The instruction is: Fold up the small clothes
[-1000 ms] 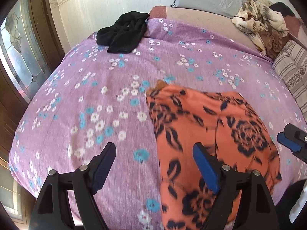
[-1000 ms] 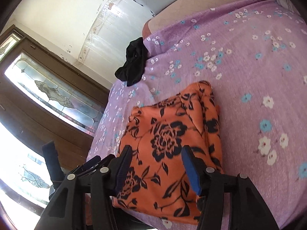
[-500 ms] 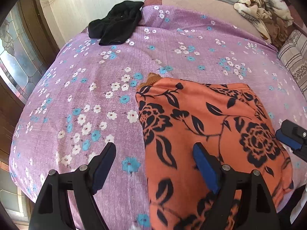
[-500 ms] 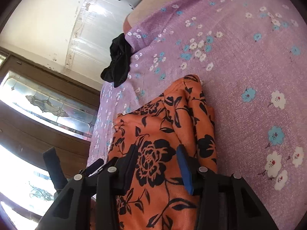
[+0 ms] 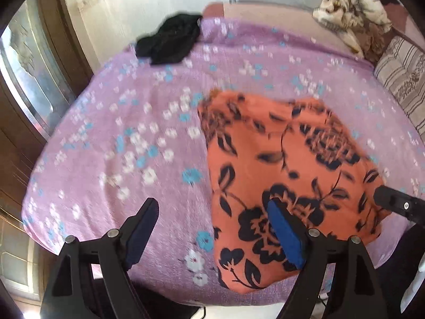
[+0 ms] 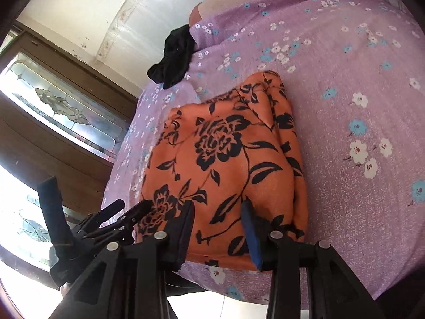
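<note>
R gripper (image 6: 216, 228) jaws narrowing, near edge of the orange black-flowered folded cloth (image 6: 225, 164) between them, pads not yet pressing. L gripper (image 5: 212, 232) wide, empty, astride the cloth's near-left edge. Cloth lies on near part of the purple floral bedsheet (image 5: 127, 138), long axis near-to-far; R is closer to a grip. L view alone shows beige crumpled clothes (image 5: 350, 24) far right; both show a black garment (image 6: 172, 55) far left

1. Right gripper (image 6: 216, 226) jaws are closing; gap narrower than a second ago, over the orange floral garment (image 6: 225, 164).
2. Both wrist views shift across the garment; left view now blurred.
</note>
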A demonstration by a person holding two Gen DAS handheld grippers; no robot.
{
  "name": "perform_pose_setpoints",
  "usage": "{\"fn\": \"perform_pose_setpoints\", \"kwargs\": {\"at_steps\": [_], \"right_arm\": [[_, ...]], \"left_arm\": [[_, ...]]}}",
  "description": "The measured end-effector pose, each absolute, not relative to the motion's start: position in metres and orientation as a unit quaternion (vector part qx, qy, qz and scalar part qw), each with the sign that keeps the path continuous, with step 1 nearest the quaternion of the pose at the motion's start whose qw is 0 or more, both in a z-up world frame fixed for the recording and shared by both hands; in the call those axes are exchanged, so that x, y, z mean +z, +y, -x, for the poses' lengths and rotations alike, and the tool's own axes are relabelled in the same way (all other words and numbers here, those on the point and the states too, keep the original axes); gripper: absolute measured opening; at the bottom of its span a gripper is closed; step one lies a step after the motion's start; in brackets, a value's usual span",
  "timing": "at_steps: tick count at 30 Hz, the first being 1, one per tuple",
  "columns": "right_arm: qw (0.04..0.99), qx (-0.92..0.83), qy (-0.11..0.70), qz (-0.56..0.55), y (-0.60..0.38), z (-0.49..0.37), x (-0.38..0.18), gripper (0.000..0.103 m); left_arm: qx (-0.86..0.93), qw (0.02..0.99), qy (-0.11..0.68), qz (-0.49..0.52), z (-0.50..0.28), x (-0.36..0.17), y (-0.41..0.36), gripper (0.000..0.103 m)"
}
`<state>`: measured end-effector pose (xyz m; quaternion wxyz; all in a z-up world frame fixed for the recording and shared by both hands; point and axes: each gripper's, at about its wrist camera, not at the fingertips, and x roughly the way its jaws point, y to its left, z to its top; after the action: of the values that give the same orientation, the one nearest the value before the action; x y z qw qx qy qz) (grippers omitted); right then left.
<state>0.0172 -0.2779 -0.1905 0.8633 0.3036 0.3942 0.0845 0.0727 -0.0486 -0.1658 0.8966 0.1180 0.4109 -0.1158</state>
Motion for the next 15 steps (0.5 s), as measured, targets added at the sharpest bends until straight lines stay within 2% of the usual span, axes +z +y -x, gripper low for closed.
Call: {"fn": "perform_pose_setpoints", "kwargs": {"at_steps": [5, 6, 8, 15], "right_arm": [[0.912, 0.064, 0.332, -0.232, -0.262, 0.01, -0.135, 0.04], [0.92, 0.059, 0.319, -0.22, -0.26, 0.016, -0.125, 0.05], [0.933, 0.047, 0.295, -0.2, -0.256, 0.025, -0.108, 0.058], [0.959, 0.016, 0.248, -0.136, -0.24, 0.054, -0.07, 0.058]], "left_arm": [[-0.111, 0.93, 0.334, -0.105, -0.048, -0.108, -0.04, 0.084], [-0.11, 0.934, 0.323, -0.102, -0.044, -0.098, -0.039, 0.084], [-0.107, 0.942, 0.301, -0.1, -0.034, -0.081, -0.039, 0.084], [-0.106, 0.955, 0.264, -0.087, -0.01, -0.046, -0.034, 0.085]]}}
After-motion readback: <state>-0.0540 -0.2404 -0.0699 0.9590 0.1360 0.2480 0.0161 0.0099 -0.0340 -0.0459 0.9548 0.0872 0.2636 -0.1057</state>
